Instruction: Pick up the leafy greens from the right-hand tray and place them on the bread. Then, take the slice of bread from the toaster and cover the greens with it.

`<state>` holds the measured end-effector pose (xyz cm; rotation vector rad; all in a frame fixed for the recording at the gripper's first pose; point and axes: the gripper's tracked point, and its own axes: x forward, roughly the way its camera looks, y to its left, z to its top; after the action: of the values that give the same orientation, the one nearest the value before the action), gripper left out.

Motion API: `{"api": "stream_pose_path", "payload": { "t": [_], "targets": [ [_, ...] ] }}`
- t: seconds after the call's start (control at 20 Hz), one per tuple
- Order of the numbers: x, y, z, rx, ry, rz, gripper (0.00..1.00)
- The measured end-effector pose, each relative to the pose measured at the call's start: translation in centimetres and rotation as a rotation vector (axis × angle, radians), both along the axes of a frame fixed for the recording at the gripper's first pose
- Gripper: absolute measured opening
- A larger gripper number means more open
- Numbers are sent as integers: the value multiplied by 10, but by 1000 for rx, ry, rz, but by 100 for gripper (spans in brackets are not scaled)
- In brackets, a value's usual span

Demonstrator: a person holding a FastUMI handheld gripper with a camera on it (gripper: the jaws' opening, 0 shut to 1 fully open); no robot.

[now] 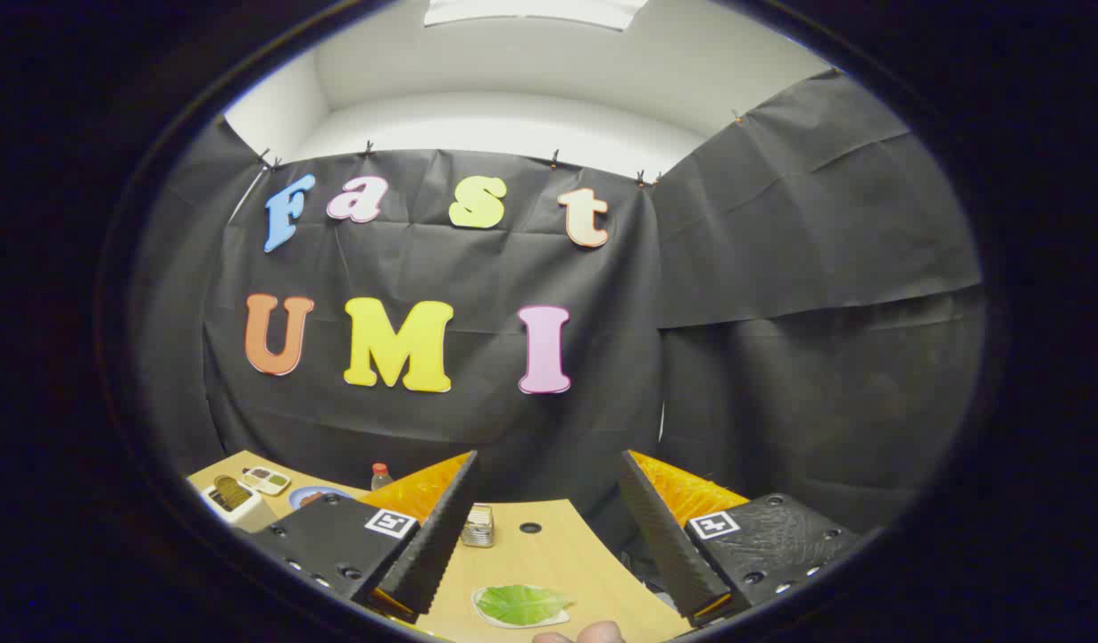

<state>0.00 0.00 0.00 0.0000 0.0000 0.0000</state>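
While the black ridged fingers [544, 536] stand wide apart gripping nothing, a flat green leaf [520, 604] on its white tray [553, 618] lies between them — near the light wooden counter's [549, 554] front edge.

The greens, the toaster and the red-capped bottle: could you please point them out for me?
Greens [520, 604]: gripper view, leaf's middle, between the open jaws.
Toaster [237, 505]: gripper view, its white body.
Bottle [381, 476]: gripper view, its body.

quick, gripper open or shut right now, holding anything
Gripper: open, holding nothing; the leafy greens lie on the table between its spread fingers.
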Motion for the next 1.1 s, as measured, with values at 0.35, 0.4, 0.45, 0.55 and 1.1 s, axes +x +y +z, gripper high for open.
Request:
{"api": "stream_pose_path", "payload": {
  "t": [0.35, 0.4, 0.45, 0.55, 1.1],
  "targets": [
    [-10, 17, 7, -18, -18, 32, 95],
    [-11, 20, 8, -15, -23, 37, 95],
    [-13, 22, 9, -9, -23, 43, 95],
    [-13, 24, 8, -10, -21, 47, 95],
    [-4, 17, -33, -27, 42, 96, 95]
  ]
}}
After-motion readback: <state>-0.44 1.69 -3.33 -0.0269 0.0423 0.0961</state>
